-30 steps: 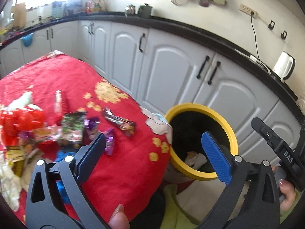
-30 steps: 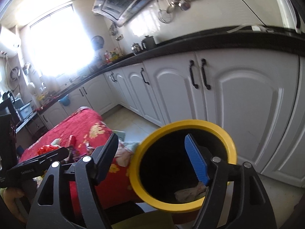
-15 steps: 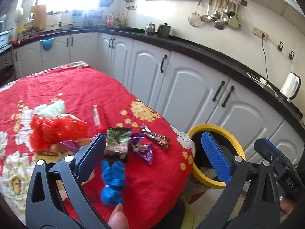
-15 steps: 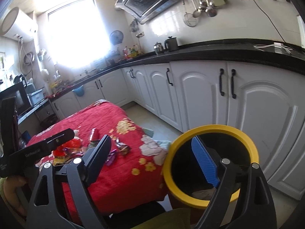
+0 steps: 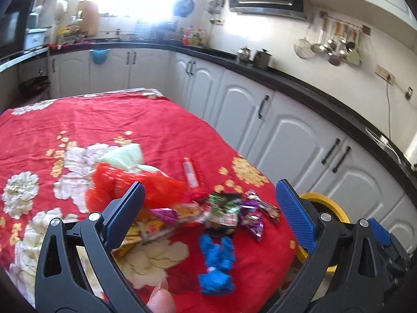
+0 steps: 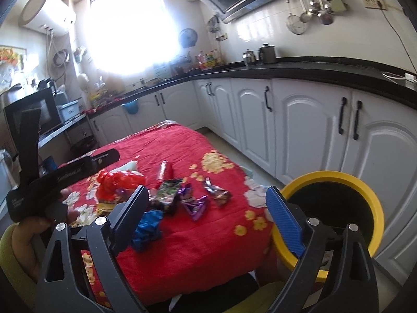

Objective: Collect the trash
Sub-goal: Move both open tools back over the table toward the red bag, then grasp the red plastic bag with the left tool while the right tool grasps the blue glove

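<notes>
Left wrist view: the left gripper (image 5: 208, 206) hangs over a table draped in a red flowered cloth (image 5: 109, 127), its jaws spread wide with nothing between the pads. Just beyond and between its fingers lies the litter: a crumpled red plastic bag (image 5: 117, 185) past the left finger, a green snack packet (image 5: 224, 211) and purple foil wrappers (image 5: 251, 219) toward the right finger, a crumpled blue wrapper (image 5: 217, 263) closest in, and a slim red tube (image 5: 190, 173) farther off. A pale green cloth (image 5: 125, 156) sits behind the red bag. Partly hidden behind the blue right finger, below the table edge, is the yellow-rimmed bin (image 5: 328, 206).

Right wrist view: the right gripper (image 6: 206, 216) is likewise released, its jaws having just been opening, and nothing sits between them. The bin (image 6: 365, 193) stands to the right of its blue finger, on the floor beside the table, dark inside. The same blue wrapper (image 6: 148, 224) lies just off its left finger, the purple foil (image 6: 194, 203) and green packet (image 6: 166, 193) ahead between the fingers, the red bag (image 6: 114, 182) farther left. A person's hand (image 6: 28, 232) in a yellow-green sleeve holds the other tool's handle at the left edge. White cabinets (image 6: 307, 122) under a black counter (image 6: 312, 69) line the room behind.
</notes>
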A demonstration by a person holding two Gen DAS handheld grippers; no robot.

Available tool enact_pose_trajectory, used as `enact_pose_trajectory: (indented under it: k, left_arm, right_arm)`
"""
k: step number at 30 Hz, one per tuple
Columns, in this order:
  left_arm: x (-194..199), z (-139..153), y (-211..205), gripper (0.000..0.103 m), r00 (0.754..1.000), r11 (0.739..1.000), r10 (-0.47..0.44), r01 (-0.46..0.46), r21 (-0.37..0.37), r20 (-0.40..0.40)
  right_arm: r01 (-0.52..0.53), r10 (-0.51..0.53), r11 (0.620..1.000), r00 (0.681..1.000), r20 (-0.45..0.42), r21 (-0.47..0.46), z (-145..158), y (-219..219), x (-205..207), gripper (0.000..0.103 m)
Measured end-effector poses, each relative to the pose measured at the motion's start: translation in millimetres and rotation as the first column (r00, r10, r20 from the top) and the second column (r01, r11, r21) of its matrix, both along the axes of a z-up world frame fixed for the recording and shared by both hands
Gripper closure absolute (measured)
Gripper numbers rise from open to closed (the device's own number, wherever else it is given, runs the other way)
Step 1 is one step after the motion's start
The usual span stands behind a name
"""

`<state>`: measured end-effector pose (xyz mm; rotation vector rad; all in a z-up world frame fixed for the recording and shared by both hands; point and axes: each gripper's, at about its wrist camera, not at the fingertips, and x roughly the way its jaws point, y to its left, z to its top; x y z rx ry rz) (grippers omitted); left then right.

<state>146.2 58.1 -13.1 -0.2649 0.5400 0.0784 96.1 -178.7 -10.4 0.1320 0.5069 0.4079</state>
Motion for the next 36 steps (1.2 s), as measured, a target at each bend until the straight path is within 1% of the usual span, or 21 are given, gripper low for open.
enact_pose_trajectory:
  k: [7,14,21,26,28,29,32,33,35,36]
  left_arm:
    - [-2.5,-1.5,42.1,0.011,0.996,0.995,0.091,-0.091,-0.038,-0.001]
    - [-3.6,-8.3,79.1,0.011,0.986,0.983,0.164,-0.164,-0.076,-0.015]
    - [-1.5,-28.5,118.8,0.011,0.978,0.962,0.200,-0.209,-0.176,-0.066]
    - [1.1,-45.3,136.2,0.012,0.977,0.941,0.187,-0.209,-0.266,-0.106]
    - [2.9,-52.0,140.7,0.018,0.977,0.933,0.177,-0.204,-0.296,-0.116]
    - [4.1,-55.4,142.1,0.022,0.977,0.930,0.173,-0.204,-0.306,-0.123]
    - [6.7,-63.1,144.6,0.025,0.980,0.918,0.151,-0.187,-0.349,-0.128]
    - [7.2,-65.1,144.2,0.036,0.981,0.913,0.142,-0.181,-0.365,-0.129]
    - [9.1,-67.6,141.4,0.041,0.981,0.913,0.136,-0.180,-0.367,-0.141]
    - [10.2,-68.0,140.6,0.045,0.981,0.913,0.131,-0.176,-0.368,-0.143]
  right_arm:
    - [-0.058,0.057,0.998,0.998,-0.009,-0.023,-2.2,34.8,0.7,0.012]
    - [-0.123,0.121,0.990,0.992,-0.047,-0.061,-12.3,71.4,4.1,0.011]
    - [-0.192,0.180,0.977,0.975,-0.129,-0.092,-36.0,103.5,12.4,0.011]
    - [-0.218,0.192,0.971,0.958,-0.214,-0.102,-60.1,120.1,23.5,0.011]
    - [-0.224,0.195,0.969,0.951,-0.242,-0.100,-69.7,125.1,27.3,0.012]
    - [-0.228,0.197,0.969,0.946,-0.257,-0.096,-74.7,127.0,29.2,0.012]
    - [-0.235,0.202,0.968,0.938,-0.283,-0.088,-83.9,130.7,32.5,0.018]
    - [-0.239,0.205,0.967,0.935,-0.291,-0.086,-86.4,131.0,33.4,0.020]
    - [-0.249,0.214,0.965,0.927,-0.309,-0.080,-91.5,131.9,34.6,0.028]
    - [-0.253,0.217,0.964,0.922,-0.319,-0.076,-94.0,132.0,35.2,0.031]
